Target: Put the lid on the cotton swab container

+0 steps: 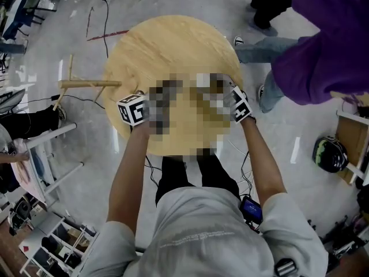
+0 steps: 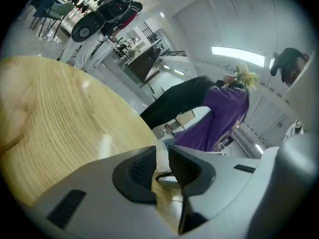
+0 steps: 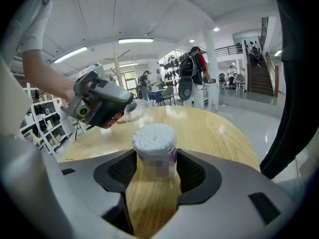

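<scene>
1. The cotton swab container (image 3: 154, 156) stands upright on the round wooden table (image 3: 219, 131). Its mouth is uncovered and the packed white swab heads (image 3: 154, 136) show at the top.
2. My right gripper (image 3: 155, 171) grips the container. Both dark ribbed pads lie against its sides below the swab heads.
3. The lid (image 3: 137, 109) is clear plastic and is not yet on the container. In the right gripper view it sits beyond the container and to its left, well apart from it, low over the table top. I cannot tell whether it touches the wood.
4. My left gripper (image 2: 162, 164) is closed on the lid. Its own view shows the two pads drawn close with only the thin clear wall of the lid between them.
5. In the head view a mosaic patch covers the middle of the table, so neither container nor lid can be read there. The marker cubes of both grippers show at the patch's edges, the left cube (image 1: 131, 109) and the right cube (image 1: 241, 104).
6. A person in a purple top (image 1: 328, 45) stands at the far right side of the table on the glossy grey floor (image 1: 75, 39).
</scene>
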Demonstrator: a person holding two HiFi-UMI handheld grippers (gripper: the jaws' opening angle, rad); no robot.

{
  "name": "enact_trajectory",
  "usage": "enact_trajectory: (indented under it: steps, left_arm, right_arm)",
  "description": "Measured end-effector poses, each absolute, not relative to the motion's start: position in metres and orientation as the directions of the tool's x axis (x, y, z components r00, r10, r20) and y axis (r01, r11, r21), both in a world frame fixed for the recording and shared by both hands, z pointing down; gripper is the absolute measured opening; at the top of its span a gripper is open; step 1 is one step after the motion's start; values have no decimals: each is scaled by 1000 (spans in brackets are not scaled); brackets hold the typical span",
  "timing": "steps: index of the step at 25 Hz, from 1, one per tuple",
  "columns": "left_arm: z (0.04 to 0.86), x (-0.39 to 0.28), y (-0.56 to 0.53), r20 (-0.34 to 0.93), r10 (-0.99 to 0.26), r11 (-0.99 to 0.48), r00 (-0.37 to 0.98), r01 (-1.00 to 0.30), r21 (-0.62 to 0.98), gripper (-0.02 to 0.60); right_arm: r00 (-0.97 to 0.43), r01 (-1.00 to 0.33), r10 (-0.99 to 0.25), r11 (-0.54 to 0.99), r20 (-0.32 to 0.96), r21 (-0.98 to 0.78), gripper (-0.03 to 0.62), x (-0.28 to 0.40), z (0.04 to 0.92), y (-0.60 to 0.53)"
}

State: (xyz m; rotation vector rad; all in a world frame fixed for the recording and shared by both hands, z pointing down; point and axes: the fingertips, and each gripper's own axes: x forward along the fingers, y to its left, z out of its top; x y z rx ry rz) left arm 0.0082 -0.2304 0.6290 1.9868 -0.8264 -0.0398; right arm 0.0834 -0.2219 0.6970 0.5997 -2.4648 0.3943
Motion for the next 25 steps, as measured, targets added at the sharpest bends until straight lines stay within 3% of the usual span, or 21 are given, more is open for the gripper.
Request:
enact_trajectory:
  steps: [7,19,25]
  left_arm:
    - [604,108,-167,271,-490,-465,829,-511,723,74]
    - [616,161,-161,453,-356,-654,818,-564,504,74]
    - [629,171,-162,517,-329,-673,791,-580,459,67]
  right_arm:
    - [-742,-521,-360,841,566,-147,275,147,690,-161]
    - [-757,-520,-364,839,543,-162,275,146,684,-163]
    - [-760,-517,-364,841,539,-161,275,146,686,-163]
